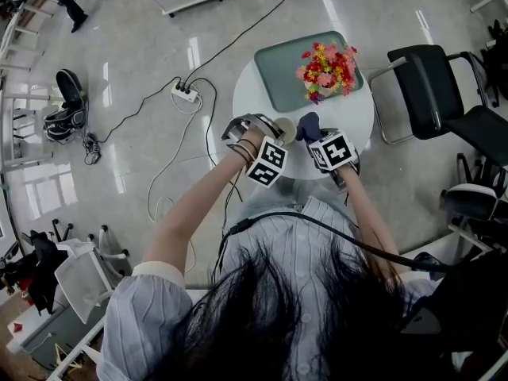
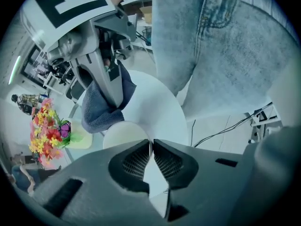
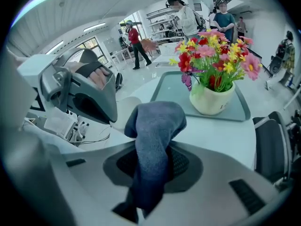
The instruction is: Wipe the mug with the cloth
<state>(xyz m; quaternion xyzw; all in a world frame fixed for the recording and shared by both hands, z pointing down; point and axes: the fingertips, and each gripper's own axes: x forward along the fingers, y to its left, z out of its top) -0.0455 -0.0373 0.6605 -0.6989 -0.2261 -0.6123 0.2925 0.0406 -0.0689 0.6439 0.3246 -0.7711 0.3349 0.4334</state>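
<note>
The right gripper view showed the right gripper [image 3: 150, 166] with its jaws closed on the cloth [image 3: 155, 126]. A strip was pinched between the ribbed pads, and the free end was bunched into a rounded pad past the tips, apparently so that soft fabric rather than hard plastic would meet the mug [image 3: 118, 112]. The cloth was a dusty blue and looked like napped terry: thick, limp and folded over on itself. The mug was cream, smooth and rounded, and it sat just beyond that pad, above the near edge of the round white table [image 2: 157, 105]. The left gripper [image 2: 151, 147] had its jaws drawn narrow, almost together, on a thin pale part of the mug. Whether that part was the wall or a handle could not be told. This looked like a steadying hold, keeping the mug from sliding or turning under the rubbing. In the head view the two grippers faced each other closely across the mug, so that one could brace it while the other wiped, and the cloth was at the mug's side, touching it or very nearly so. Farther back on the table lay a teal tray [image 3: 171, 93], shallow with a raised rim. It carried a pale glazed pot [image 3: 211, 100] of red, pink and yellow flowers, well apart from the work.
</note>
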